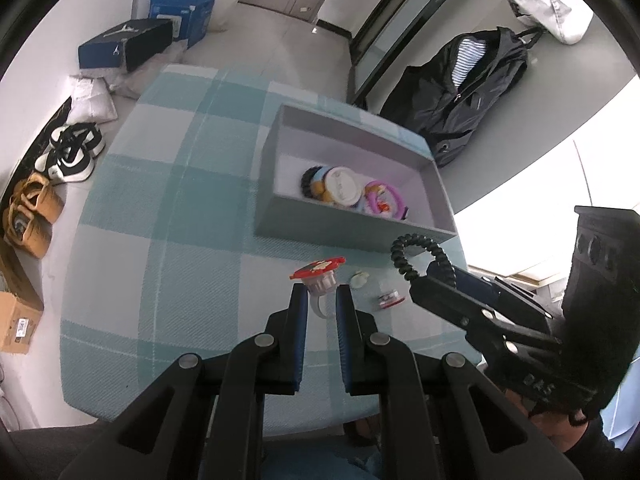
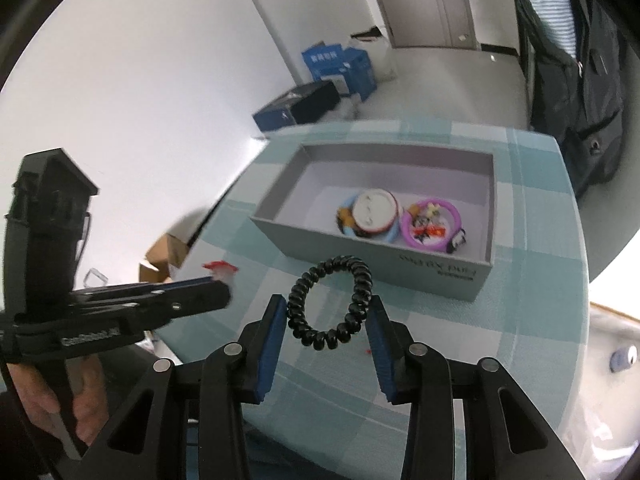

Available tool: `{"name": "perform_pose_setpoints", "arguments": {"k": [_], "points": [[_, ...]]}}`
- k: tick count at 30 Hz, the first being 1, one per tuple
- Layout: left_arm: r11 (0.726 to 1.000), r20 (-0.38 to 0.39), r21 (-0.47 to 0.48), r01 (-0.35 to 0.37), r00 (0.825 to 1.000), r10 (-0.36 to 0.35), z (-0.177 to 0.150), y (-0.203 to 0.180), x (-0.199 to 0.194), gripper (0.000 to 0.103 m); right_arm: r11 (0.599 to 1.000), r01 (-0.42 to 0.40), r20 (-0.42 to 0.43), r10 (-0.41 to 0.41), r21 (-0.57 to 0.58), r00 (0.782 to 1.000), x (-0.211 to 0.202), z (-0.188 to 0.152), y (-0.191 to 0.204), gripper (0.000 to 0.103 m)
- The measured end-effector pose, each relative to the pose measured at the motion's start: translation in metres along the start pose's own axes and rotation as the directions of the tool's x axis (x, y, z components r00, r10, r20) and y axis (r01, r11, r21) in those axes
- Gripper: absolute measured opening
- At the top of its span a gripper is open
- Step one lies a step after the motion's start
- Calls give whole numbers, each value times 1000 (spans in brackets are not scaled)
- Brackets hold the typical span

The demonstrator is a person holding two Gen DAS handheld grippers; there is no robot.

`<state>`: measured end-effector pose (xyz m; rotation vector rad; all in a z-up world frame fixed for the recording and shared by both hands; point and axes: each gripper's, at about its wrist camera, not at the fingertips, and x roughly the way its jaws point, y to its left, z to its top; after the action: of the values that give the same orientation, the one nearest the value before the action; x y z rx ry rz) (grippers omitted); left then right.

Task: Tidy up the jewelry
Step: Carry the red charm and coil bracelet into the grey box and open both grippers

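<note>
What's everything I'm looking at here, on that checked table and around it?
Grey box: one, open, on the table's far side.
Round trinkets in the box: two, one white-topped, one purple.
Toy ring: one, red top, clear band, in the left gripper.
Coiled hair tie: one, black, in the right gripper.
Small pieces on the cloth: two, one whitish, one red-and-white.
Tablecloth: one, teal-and-white check.
Shoes: several, floor by the wall.
Cardboard boxes: blue and dark, on the floor.
Dark jacket: one, hanging.
Left gripper: black, blue pads, shut on the ring.
Right gripper: black, blue pads, shut on the tie.
</note>
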<state>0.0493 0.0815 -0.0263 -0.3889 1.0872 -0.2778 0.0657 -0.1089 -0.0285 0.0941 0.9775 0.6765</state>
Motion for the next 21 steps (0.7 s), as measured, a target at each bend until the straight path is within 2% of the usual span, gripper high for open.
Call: {"name": "perform_pose_setpoints", "arguments": {"k": [3, 6, 9, 21], "points": [[1000, 7, 7, 0, 1000, 0, 5, -7, 0, 10, 1000, -28, 31, 28, 5, 999, -7, 4, 1, 39], [998, 31, 56, -41, 999, 40, 12, -19, -3, 10, 999, -44, 68, 43, 20, 997, -14, 12, 0, 39], [997, 34, 64, -34, 999, 32, 20, -25, -2, 10, 998, -49, 91, 45, 46, 995, -20, 22, -6, 39], [997, 17, 78, -16, 1000, 15, 64, -43, 11, 10, 999, -43, 108, 39, 33, 993, -29, 68, -17, 39]]}}
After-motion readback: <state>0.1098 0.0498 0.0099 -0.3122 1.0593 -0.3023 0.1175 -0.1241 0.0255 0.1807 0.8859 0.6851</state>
